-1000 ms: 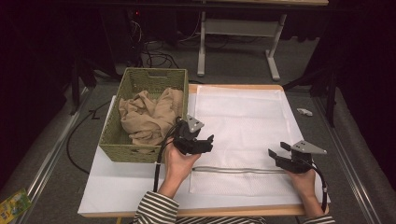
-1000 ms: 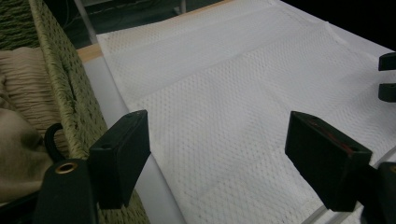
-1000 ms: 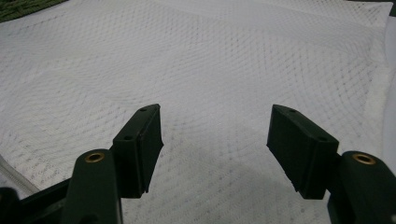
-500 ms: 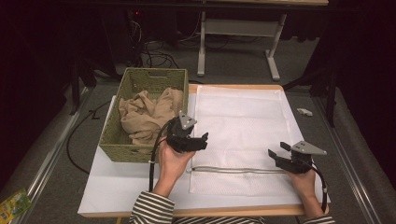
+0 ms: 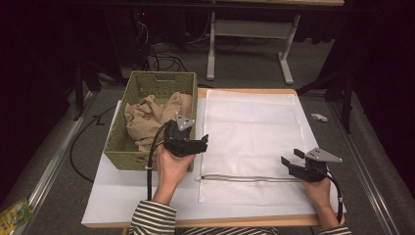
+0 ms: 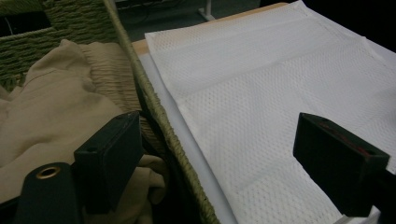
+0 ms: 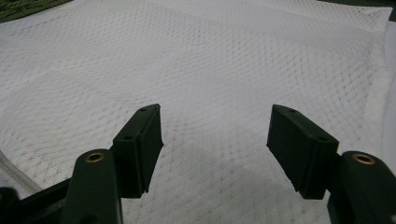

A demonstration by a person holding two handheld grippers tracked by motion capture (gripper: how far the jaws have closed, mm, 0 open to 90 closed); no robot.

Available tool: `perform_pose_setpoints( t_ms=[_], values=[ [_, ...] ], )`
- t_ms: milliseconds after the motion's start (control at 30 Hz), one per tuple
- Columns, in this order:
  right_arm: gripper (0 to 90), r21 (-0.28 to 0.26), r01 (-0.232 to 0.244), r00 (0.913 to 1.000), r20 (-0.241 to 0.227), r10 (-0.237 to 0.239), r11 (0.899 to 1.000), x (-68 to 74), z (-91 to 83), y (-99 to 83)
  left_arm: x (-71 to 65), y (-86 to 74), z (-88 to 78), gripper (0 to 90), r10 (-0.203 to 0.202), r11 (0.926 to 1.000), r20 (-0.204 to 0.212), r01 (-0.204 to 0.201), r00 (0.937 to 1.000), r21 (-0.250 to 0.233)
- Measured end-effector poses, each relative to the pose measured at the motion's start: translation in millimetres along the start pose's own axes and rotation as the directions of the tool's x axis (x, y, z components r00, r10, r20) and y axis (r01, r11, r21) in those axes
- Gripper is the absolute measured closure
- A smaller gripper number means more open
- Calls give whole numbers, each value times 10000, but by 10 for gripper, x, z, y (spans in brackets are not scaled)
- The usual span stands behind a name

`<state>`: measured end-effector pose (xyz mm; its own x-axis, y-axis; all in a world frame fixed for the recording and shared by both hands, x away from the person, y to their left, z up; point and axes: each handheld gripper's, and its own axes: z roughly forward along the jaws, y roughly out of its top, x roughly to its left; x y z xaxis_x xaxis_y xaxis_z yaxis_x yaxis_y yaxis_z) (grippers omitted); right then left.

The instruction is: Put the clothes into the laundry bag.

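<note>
White table ahead: my left claw (image 5: 201,142), jaws just spread and empty, hangs over the basket (image 5: 128,159) rim, tan cloth (image 5: 147,117) lying just left; right claw (image 5: 289,164), also spread, rests farther off by the mesh bag's (image 5: 249,127) zipper (image 5: 247,178).

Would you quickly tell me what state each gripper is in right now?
Left gripper: jaws open, just been opening, nothing between them.
Right gripper: jaws open, holding nothing.
</note>
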<state>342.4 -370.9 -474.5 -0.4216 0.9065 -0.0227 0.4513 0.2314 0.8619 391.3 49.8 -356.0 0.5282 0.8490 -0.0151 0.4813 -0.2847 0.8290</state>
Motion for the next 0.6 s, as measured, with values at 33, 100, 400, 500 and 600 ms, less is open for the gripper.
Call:
perform_pose_setpoints(
  t_ms=[33,100,400,500,600],
  values=[
    [358,29,-8,10000,5,8,10000,2,-2,0,16,-1,-9,160,-21,10000,-12,21,10000,-5],
    [357,19,-41,10000,-6,41,10000,6,-6,-1,49,0,-23,150,-128,9999,-7,128,9999,-17],
    [357,-11,-6,10000,-1,6,10000,0,-6,-1,160,6,-52,148,-211,9997,-430,216,9989,123],
    [357,2,-25,10000,0,25,10000,3,-6,-1,192,4,-47,146,-250,9991,-644,272,9976,327],
    [357,9,-54,10000,-25,55,10000,5,-5,-2,222,-1,-52,146,-286,9988,-842,318,9960,371]
  ],
)
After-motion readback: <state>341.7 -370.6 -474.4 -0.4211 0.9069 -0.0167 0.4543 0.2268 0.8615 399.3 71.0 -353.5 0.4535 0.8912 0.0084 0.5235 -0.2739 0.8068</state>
